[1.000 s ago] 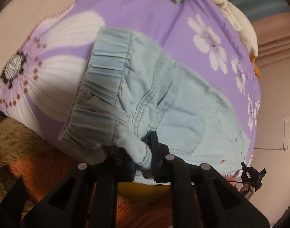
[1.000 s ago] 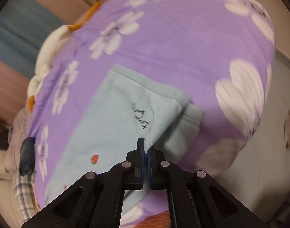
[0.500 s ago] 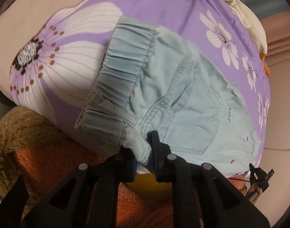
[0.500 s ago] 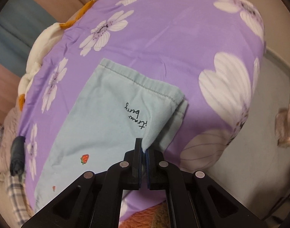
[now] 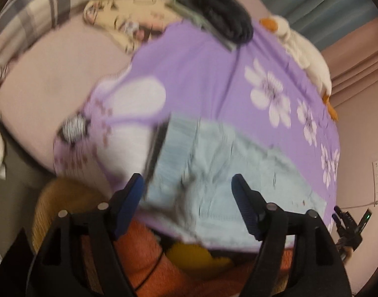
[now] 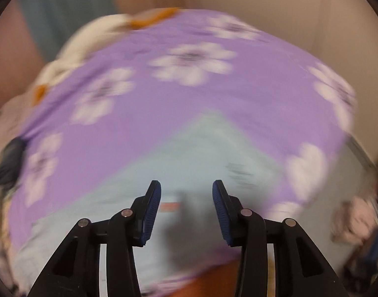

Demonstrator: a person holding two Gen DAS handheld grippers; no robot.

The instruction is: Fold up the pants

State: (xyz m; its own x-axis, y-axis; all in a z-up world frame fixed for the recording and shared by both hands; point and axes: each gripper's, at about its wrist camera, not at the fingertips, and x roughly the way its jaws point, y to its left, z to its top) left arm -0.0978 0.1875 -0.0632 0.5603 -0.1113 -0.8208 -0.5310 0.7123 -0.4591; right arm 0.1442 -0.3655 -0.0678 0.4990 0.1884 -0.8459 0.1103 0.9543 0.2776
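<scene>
Blur smears our light-blue denim pants (image 5: 213, 173); left tool (image 5: 186, 183) and right tool (image 6: 186, 188) just spread, releasing them.

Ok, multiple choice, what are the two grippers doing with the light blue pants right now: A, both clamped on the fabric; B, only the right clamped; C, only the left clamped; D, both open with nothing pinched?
D: the left gripper and right gripper have just been opening; both stand apart, and the pants lie on the purple bedspread.
</scene>
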